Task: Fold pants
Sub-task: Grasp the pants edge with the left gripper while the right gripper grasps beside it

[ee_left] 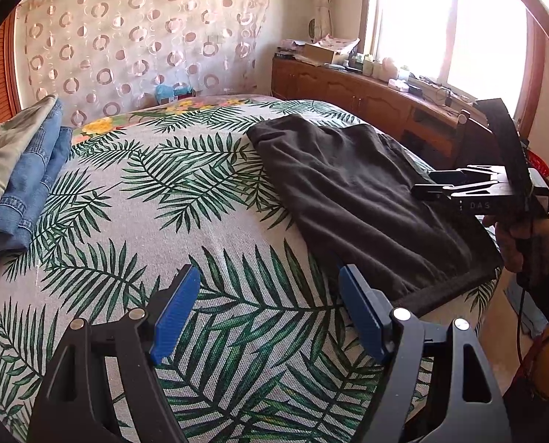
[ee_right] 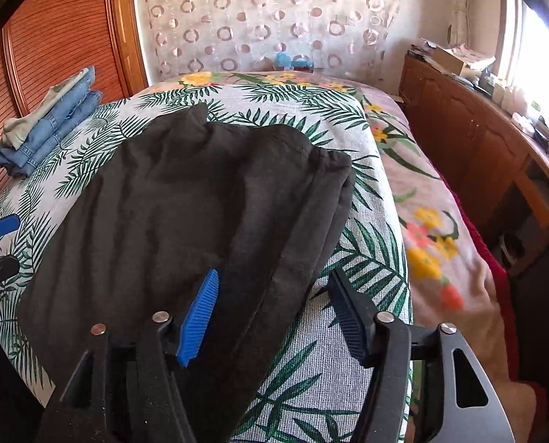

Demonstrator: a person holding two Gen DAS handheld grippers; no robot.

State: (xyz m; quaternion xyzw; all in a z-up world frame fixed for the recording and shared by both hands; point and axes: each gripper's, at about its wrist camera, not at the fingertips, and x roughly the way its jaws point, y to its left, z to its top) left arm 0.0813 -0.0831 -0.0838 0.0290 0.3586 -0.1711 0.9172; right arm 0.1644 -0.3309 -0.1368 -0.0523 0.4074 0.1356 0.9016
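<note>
The dark grey pants (ee_right: 186, 206) lie flat on the bed (ee_left: 215, 221), folded lengthwise into a long strip on the palm-leaf bedspread (ee_right: 330, 350). Their gathered waistband end points toward the far wall, and the leg end reaches the near edge of the mattress, on the side nearer the window.

The right hand-held gripper (ee_right: 274, 313) hangs over the near part of the pants with its jaws spread apart. The blue pad of one finger (ee_right: 197, 321) is above the dark cloth and the other finger is above the bare bedspread just beside the pants' edge. Nothing is pinched between them; the cloth lies loose underneath. From the left wrist view this same tool shows at the right side, with a person's hand (ee_left: 525, 240) wrapped around its handle.

The left hand-held gripper (ee_left: 267, 317) is also released, jaws wide, with only the leaf-print bedspread between the blue pads. It sits just beside the leg end of the pants, and whether the nearer finger touches the cloth I cannot tell.

At the far left corner of the bed is a stack of folded jeans (ee_left: 31, 184) with a pale garment (ee_left: 12, 147) on top, well apart from the grey pants. A wooden cabinet (ee_left: 366, 99) cluttered with small items runs under the bright window (ee_left: 440, 26), and a circle-patterned curtain (ee_left: 138, 37) hangs behind the bed.
</note>
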